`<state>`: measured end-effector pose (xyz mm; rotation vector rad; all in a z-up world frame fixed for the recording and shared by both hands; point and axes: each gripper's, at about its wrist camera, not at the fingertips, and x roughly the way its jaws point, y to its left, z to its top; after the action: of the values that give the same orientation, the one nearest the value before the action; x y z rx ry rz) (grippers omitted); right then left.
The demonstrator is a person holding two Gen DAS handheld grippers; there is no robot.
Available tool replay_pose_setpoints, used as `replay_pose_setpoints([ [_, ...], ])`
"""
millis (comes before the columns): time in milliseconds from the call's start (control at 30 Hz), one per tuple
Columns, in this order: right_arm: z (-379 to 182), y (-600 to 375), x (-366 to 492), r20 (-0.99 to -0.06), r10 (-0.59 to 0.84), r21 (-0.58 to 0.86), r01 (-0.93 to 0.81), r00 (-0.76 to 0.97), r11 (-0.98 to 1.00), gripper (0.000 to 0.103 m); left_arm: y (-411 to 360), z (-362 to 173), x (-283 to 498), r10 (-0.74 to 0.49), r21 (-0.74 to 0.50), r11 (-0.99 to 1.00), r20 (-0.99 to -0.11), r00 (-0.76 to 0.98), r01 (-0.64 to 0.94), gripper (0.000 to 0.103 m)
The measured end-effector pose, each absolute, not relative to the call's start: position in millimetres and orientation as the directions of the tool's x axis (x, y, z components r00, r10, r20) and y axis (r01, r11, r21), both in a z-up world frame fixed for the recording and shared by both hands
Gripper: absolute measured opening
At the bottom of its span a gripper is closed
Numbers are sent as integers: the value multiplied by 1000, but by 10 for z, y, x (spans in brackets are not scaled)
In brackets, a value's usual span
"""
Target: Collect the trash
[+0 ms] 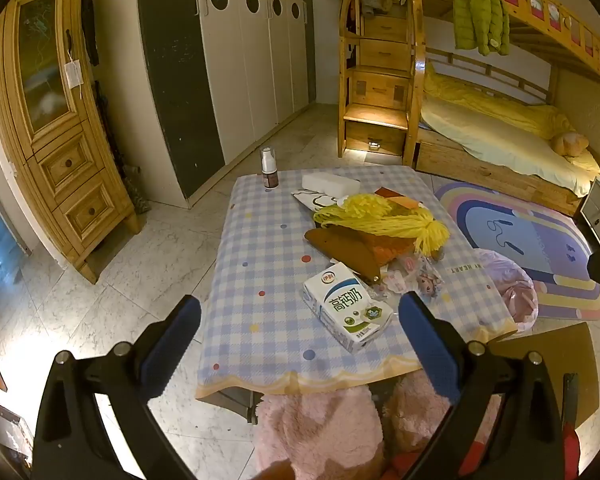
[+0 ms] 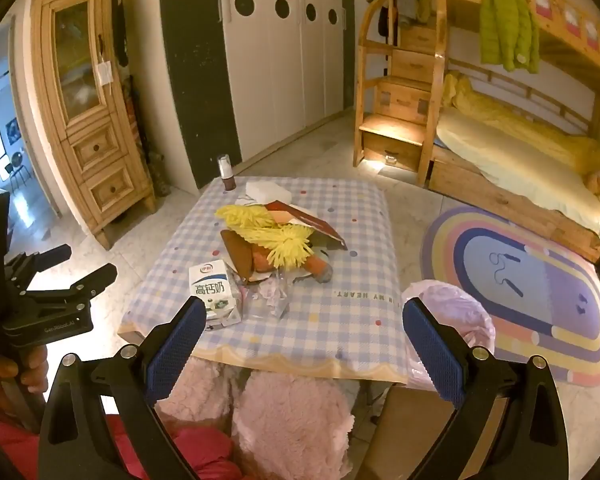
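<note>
Left wrist view shows the left gripper (image 1: 300, 340) spread wide and empty above the milk carton (image 1: 346, 307) lying flat on the table (image 1: 260, 320); judged light, stiff yet crushable and slightly slick, the carton should be gripped across its narrow sides, while the right gripper (image 2: 304, 340) likewise stands spread, empty.

marble floor (image 1: 148, 264), white wardrobe (image 1: 252, 60) — wooden bunk bed (image 2: 520, 152), rainbow rug (image 2: 532, 280)

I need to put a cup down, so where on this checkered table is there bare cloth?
The table's left strip is bare, from the small bottle down to the near edge, left of the milk carton. The near right part by the pink bag is free too. The middle is crowded with yellow yarn and wrappers.
</note>
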<state>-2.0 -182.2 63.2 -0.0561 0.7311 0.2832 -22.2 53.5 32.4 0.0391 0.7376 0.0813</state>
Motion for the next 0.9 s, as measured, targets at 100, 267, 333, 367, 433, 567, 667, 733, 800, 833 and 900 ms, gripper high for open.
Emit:
replay_pose_setpoints([
  [100, 631, -1846, -29, -665, 239, 50, -277, 708, 960, 98, 533, 327, -220, 87, 65, 996, -671, 736, -59, 96],
  [267, 630, -1808, -43, -665, 236, 48, -275, 709, 960, 98, 537, 326, -217, 87, 64, 996, -671, 736, -60, 96],
  [333, 631, -1807, -44, -664, 236, 48, -274, 709, 960, 98, 536, 326, -217, 87, 64, 996, -671, 736, -60, 96],
  [367, 632, -1808, -44, -664, 236, 49, -274, 709, 960, 98, 535, 327, -219, 87, 64, 996, -671, 736, -59, 96],
  [433, 632, -1814, -39, -665, 236, 49, -274, 709, 960, 98, 533, 327, -221, 87, 64, 996, -671, 736, -59, 96],
  [567, 636, -1796, -45, -667, 234, 48, -273, 708, 961, 98, 533, 327, -220, 87, 64, 996, -671, 736, -60, 96],
  [667, 639, -1794, -45, -666, 235, 48, -274, 707, 960, 98, 534, 325, -218, 87, 63, 996, -672, 736, -60, 96],
  [733, 644, -1797, -49, -667, 236, 49, -274, 707, 960, 98, 518, 323, -223, 88, 65, 996, -672, 735, -60, 96],
  [800, 646, -1795, -54, -666, 235, 47, -274, 708, 960, 98, 519, 323, -223, 88, 64, 996, -672, 736, -60, 96],
  [833, 649, -1797, -56, -666, 235, 48, -274, 708, 961, 98, 518, 323, -224, 88, 64, 996, -672, 736, -60, 96],
  [900, 653, -1798, -57, -666, 235, 48, -274, 708, 961, 98, 519, 324, -224, 88, 65, 996, -671, 736, -61, 96],
])
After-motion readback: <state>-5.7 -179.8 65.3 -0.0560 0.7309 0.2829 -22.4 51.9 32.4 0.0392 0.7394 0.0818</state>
